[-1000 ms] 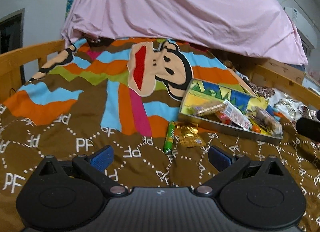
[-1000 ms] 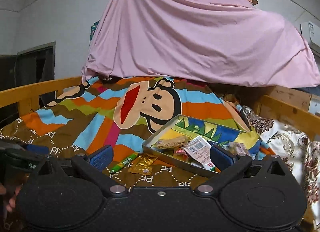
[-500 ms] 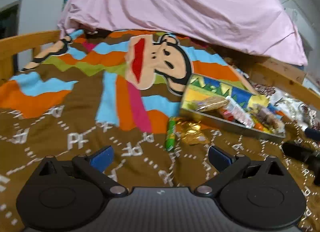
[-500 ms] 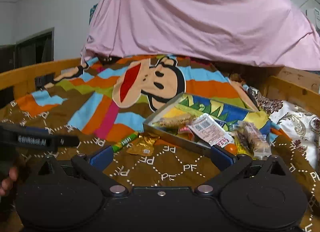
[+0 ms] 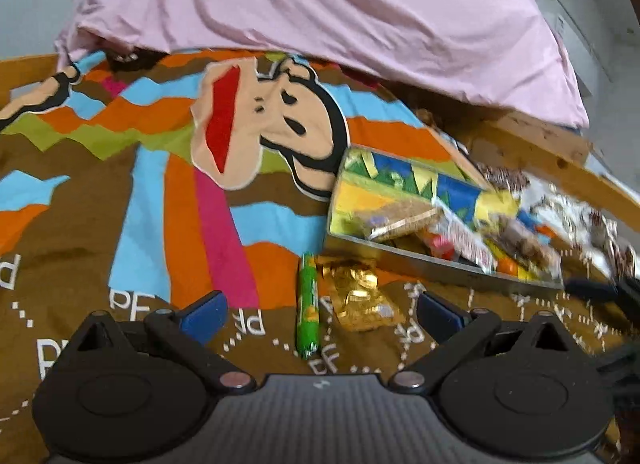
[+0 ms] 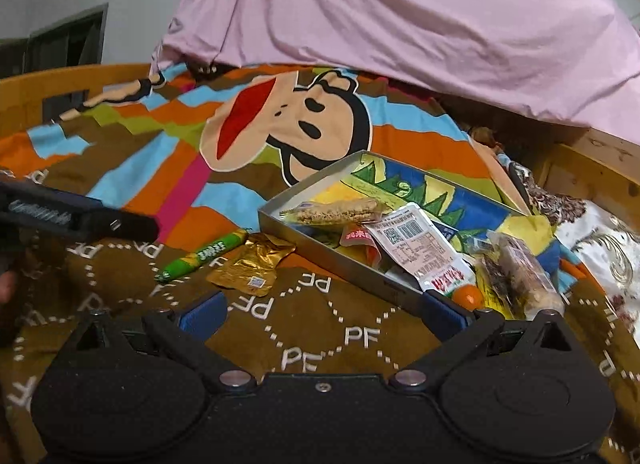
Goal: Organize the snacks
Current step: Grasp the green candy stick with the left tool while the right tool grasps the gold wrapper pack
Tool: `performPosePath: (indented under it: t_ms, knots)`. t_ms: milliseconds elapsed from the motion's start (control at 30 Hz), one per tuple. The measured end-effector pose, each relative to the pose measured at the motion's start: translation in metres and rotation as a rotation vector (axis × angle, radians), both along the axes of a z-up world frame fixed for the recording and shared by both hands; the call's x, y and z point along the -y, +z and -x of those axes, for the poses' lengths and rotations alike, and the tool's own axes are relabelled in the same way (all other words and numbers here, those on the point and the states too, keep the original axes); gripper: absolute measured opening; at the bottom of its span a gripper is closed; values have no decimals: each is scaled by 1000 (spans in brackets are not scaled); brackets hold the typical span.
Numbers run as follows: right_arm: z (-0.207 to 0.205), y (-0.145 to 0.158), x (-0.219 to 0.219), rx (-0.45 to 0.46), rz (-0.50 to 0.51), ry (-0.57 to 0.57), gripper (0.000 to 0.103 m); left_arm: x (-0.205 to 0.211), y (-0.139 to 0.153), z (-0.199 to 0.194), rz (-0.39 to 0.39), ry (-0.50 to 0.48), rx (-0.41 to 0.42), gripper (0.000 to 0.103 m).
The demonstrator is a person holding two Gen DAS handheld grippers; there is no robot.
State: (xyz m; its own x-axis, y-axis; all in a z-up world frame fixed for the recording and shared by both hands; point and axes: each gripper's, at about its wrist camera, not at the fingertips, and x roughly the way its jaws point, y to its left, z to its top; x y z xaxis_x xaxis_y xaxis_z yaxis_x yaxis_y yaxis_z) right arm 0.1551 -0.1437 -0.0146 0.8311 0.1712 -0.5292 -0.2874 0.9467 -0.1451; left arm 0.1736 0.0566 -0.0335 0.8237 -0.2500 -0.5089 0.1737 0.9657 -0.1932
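Snacks: we see a green stick (image 5: 307,306) and a gold packet (image 5: 357,293) lying loose on the blanket (image 5: 80,260), just beside the tin (image 6: 320,252).
Tongs: our left gripper (image 5: 320,314) and right gripper (image 6: 322,314) both gape, empty.
Risk: we judge the soft blanket may let the thin stick slip; crowded wrappers may spill over the tin's low wall.

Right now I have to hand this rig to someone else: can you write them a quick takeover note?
Left gripper: open, empty, low over the blanket, lined up with the green stick snack.
Right gripper: open, empty, near the tray's front corner.
Done: most snacks lie in the tray.
Left: the green stick and gold foil packet lie on the blanket beside the tray; put both in.
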Motion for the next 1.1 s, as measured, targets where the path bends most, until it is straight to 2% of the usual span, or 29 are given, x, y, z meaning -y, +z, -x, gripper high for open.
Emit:
performPosePath:
  t_ms: [133,367,533,633,733,800,967,1033,1100]
  knots:
    - [-35,-10,-12,-41,-6,43,102,-2,-7,-5,-24,-17,-41,103]
    - [-102,-23,-34,-149,-99,136,102,-2,-14,-9,-87,-31,-73,102]
    - [-131,-33,-47,-245,-128,191,90,0,-14,-10,-85,-61,-76,97]
    - [-143,-42,-47,-297,-158,184,83,4,-16,-16,-80,-110,-73,93]
    - [-152,-51,-43,-352,-179,181,78,6,-23,-29,-72,-126,-101,87]
    - [-153,-56,-40,-374,-178,194,76,5,-30,-40,-56,-120,-126,78]
    - [-159,-60,-36,-381,-210,197,73,3,-44,-66,-25,-110,-189,59]
    - [-161,-60,-42,-373,-201,205,73,5,-45,-73,-28,-110,-201,56]
    - [-160,-61,-52,-355,-171,202,72,8,-47,-80,-44,-96,-219,47]
